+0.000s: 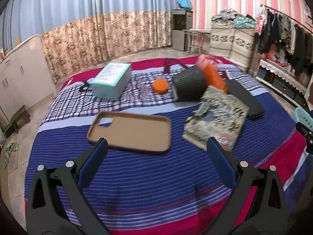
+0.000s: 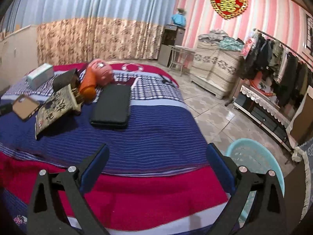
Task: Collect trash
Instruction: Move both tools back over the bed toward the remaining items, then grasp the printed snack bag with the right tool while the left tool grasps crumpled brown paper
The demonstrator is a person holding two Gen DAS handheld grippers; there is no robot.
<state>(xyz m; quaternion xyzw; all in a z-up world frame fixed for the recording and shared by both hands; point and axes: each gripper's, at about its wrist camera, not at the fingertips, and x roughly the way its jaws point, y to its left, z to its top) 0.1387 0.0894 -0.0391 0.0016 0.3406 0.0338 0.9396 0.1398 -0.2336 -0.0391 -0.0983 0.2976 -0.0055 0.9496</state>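
Observation:
Several items lie on a bed with a blue, white and red striped blanket. A tan phone case lies face up just ahead of my open, empty left gripper. A patterned flat box lies to its right, near the right fingertip. Behind are a tipped dark basket, an orange bottle, an orange cap and a teal box. My right gripper is open and empty over the bed's near edge. A light blue bin stands on the floor at its right.
A black flat case lies mid-bed beside the patterned box. A pink piggy bank sits at the far side. White cabinets stand left; a clothes rack and tiled floor are right.

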